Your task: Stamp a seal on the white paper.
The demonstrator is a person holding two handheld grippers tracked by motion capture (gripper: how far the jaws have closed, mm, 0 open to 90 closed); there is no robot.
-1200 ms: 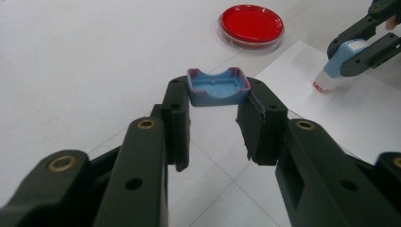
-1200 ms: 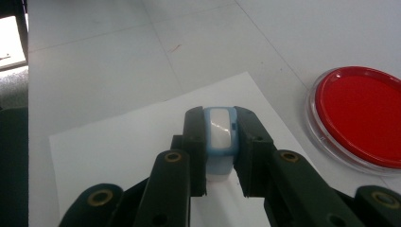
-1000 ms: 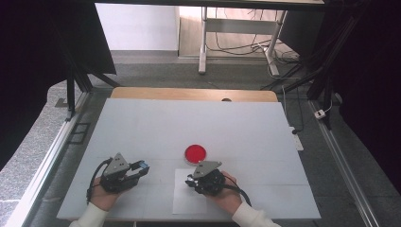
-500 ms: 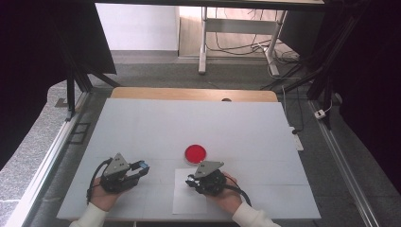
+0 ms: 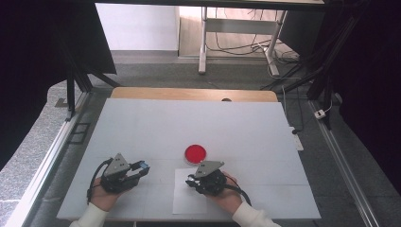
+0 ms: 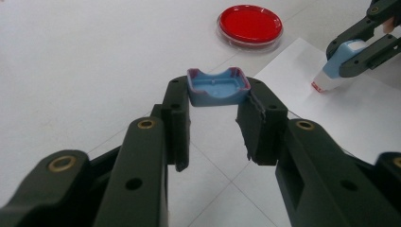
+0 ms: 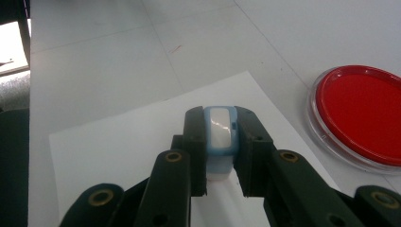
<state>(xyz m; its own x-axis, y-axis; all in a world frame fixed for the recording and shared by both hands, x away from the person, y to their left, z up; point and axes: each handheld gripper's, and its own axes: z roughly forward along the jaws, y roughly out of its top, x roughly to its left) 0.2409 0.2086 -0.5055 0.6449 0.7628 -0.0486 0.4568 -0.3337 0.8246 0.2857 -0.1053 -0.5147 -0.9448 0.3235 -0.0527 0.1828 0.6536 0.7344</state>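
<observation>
I am pressing the small blue stamp (image 7: pixel 220 137) onto the white paper (image 5: pixel 189 196) near the red ink dish (image 5: pixel 195 152); it is looking light, rigid and slick, so my right gripper (image 7: pixel 220 182) jaws are clamping its flat sides. My left gripper (image 6: pixel 215 125) jaws are pinching its blue cap (image 6: pixel 217 87) above the counter (image 5: pixel 142 127).

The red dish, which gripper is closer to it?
Right. The right gripper sits just below the red dish, pressing a stamp on the paper; the left gripper is farther off, to its left.
</observation>
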